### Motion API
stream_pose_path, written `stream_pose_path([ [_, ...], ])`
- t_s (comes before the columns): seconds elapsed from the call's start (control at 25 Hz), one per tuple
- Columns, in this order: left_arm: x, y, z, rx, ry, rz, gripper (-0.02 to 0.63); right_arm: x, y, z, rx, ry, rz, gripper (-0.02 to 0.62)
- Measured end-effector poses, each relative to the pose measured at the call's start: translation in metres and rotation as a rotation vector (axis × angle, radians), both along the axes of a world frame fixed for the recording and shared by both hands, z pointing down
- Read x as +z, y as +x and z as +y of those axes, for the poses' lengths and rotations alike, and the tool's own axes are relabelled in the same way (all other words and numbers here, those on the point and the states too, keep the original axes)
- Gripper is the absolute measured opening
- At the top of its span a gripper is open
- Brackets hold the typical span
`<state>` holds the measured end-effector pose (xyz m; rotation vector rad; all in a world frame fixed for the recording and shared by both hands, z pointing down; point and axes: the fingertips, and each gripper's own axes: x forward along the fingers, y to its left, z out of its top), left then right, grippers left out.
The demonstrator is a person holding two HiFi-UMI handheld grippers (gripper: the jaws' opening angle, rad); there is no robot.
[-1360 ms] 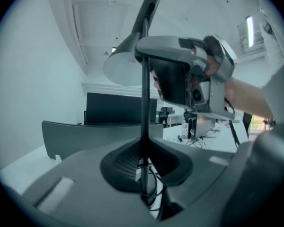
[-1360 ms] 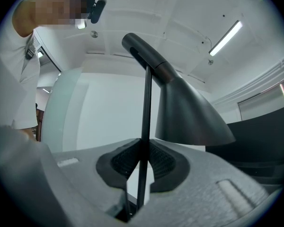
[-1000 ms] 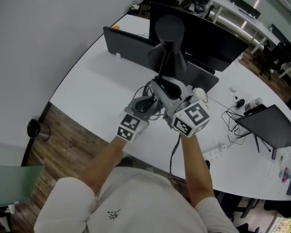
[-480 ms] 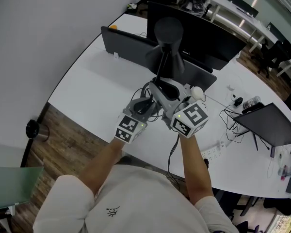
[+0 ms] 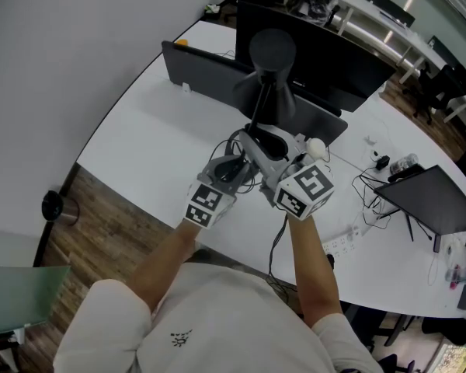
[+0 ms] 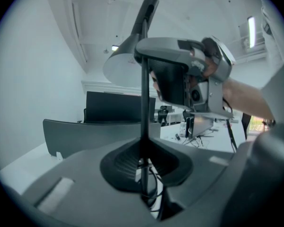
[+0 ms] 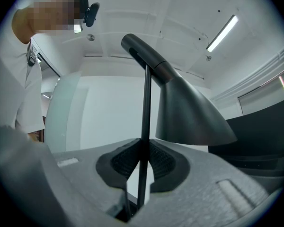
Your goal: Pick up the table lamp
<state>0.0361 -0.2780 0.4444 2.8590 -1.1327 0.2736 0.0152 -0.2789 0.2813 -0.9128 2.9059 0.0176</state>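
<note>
Both tools are found clamped. The left gripper (image 6: 143,164) and right gripper (image 7: 141,167) each have ribbed pads pressed on the thin stem (image 6: 144,93) of the table lamp (image 5: 266,76). The lamp is seen upright above the white desk (image 5: 155,138), before a dark monitor (image 5: 334,61); its base is hidden.

It is judged that both hands should be raised together, with the stem kept vertical, so the shade (image 7: 189,112) is not swung.

Counted: one lamp, one shade, two grippers.

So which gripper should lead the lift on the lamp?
Right, marginally. Left gripper and right gripper are both shut on the lamp stem, but the right sits higher, nearer the shade, so probably steadier.
</note>
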Motion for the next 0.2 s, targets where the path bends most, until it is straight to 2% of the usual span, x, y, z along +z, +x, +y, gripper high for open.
stream_pose_path([
  [0.2, -0.0012, -0.0027, -0.0013, -0.006, 0.002, 0.002, 0.049, 0.0001, -0.0023, -0.0007, -0.004, -0.001, 0.002, 0.048],
])
